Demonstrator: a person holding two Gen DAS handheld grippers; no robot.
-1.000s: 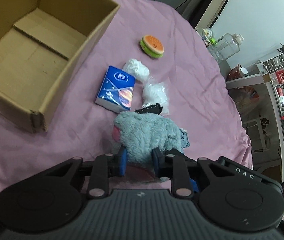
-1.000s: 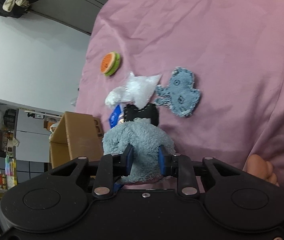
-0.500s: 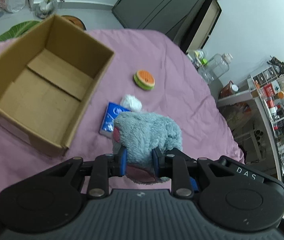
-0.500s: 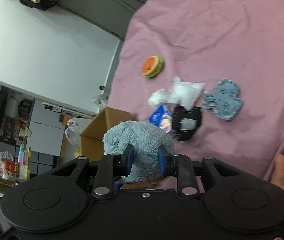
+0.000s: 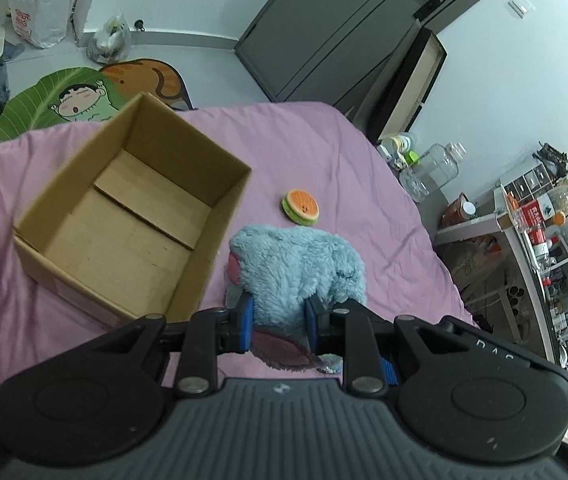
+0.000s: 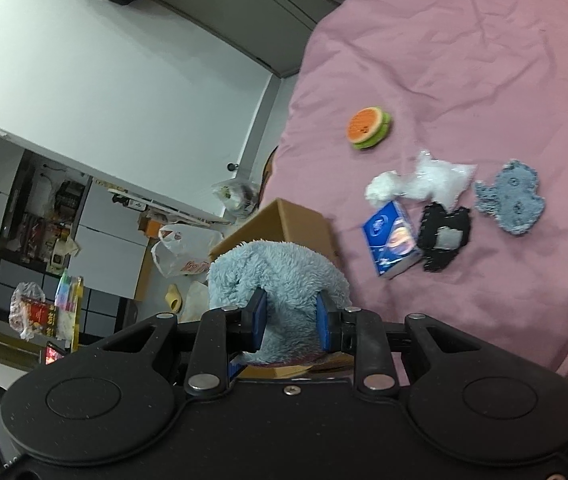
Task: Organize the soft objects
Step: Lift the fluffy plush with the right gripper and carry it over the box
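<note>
Pinching blue plush toy (image 5: 295, 264) between both hand-held grippers (image 5: 276, 318) (image 6: 291, 316); tissue pack (image 6: 391, 240) only in right view.

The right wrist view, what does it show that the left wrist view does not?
Only the right wrist view shows the blue tissue pack, the white bags, the black knitted piece and the blue-grey knitted piece. Only the left wrist view shows the inside of the cardboard box, with nothing in it. Both show the blue plush toy gripped, and the round orange-and-green toy.
</note>
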